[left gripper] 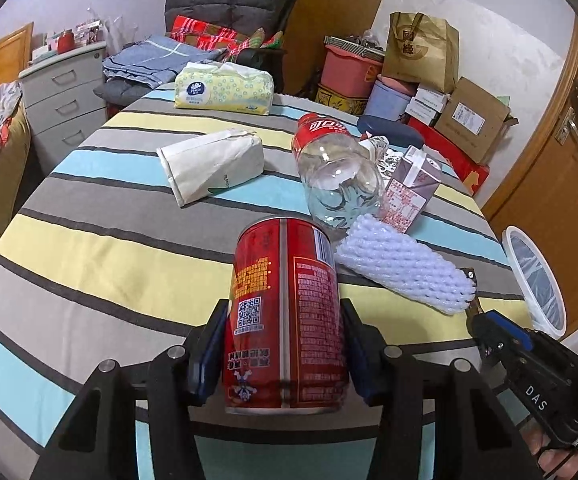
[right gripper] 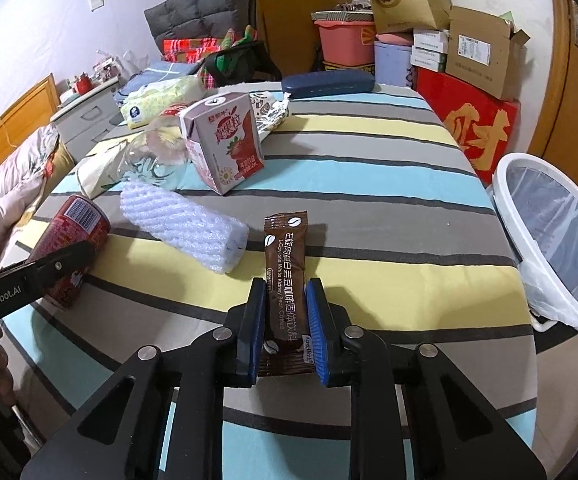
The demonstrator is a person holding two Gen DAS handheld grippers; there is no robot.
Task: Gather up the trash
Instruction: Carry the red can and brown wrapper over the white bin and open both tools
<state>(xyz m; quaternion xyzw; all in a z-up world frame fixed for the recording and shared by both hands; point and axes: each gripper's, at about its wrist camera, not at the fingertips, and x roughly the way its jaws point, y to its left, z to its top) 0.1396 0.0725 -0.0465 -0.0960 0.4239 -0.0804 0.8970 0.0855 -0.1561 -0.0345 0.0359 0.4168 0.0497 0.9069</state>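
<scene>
Brown coffee sachet (right gripper: 287, 280) is sitting clamped in the right gripper (right gripper: 287, 332) on the table; left gripper (left gripper: 285, 354) is clamping the red can (left gripper: 285, 312). Advice: lift both clear before swinging toward the white bin (right gripper: 549, 236).

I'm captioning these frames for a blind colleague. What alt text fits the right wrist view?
The right gripper is shut on a brown coffee sachet above a striped tablecloth. A white bin with a liner stands at the table's right edge. To the left lie a white foam sleeve and a pink drink carton, and the left gripper holds a red can.
</scene>
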